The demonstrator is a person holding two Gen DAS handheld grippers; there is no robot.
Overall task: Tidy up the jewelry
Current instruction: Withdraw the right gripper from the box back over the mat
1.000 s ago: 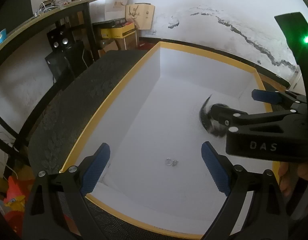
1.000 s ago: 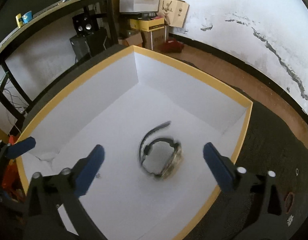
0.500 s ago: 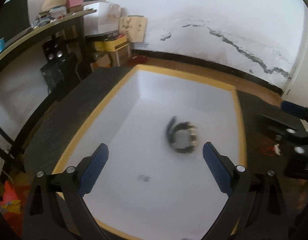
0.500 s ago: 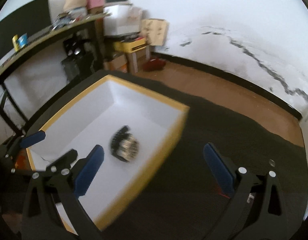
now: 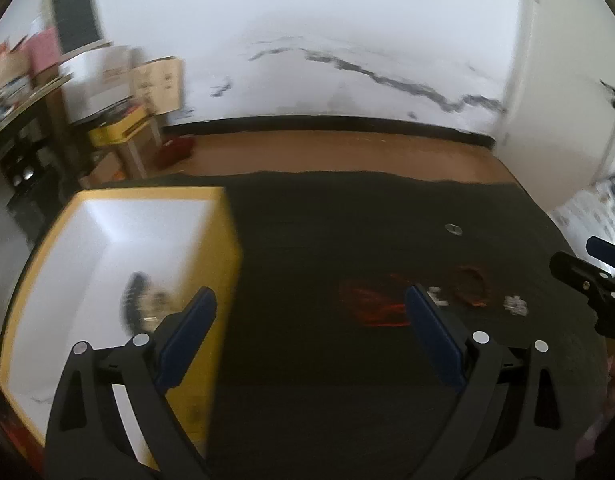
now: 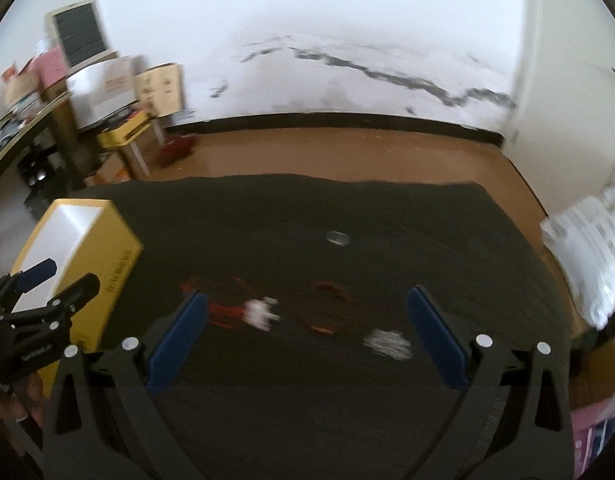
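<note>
**Risk: bad pick on small, tangled pieces**

Both tongs spread wide, nothing held. Left gripper hanging over the dark mat, just right of the box. Right gripper over the mat too, aimed at the loose pieces.

Watch already lying in the box, blurred but recognisable. Still out on the mat: red cord, white charm touching it, brown loop just beside, white cluster near the right finger, small ring well apart toward the far edge.

Likely failure modes, judged from layout:
- Heavy motion blur in both views, so poor aim on tiny targets; closing beside a piece rather than on it.
- Cord and charm touching; pinching one probably drags the other, maybe the loop as well.
- Thin cord flat on textured mat; pads may slide over it, or snag fabric.
- Ring flat and small; easy to flick away or off the mat.
- Left gripper close to the box wall; a careless swing could nudge the box.
- Both grippers converging on the same patch; collision possible.
</note>
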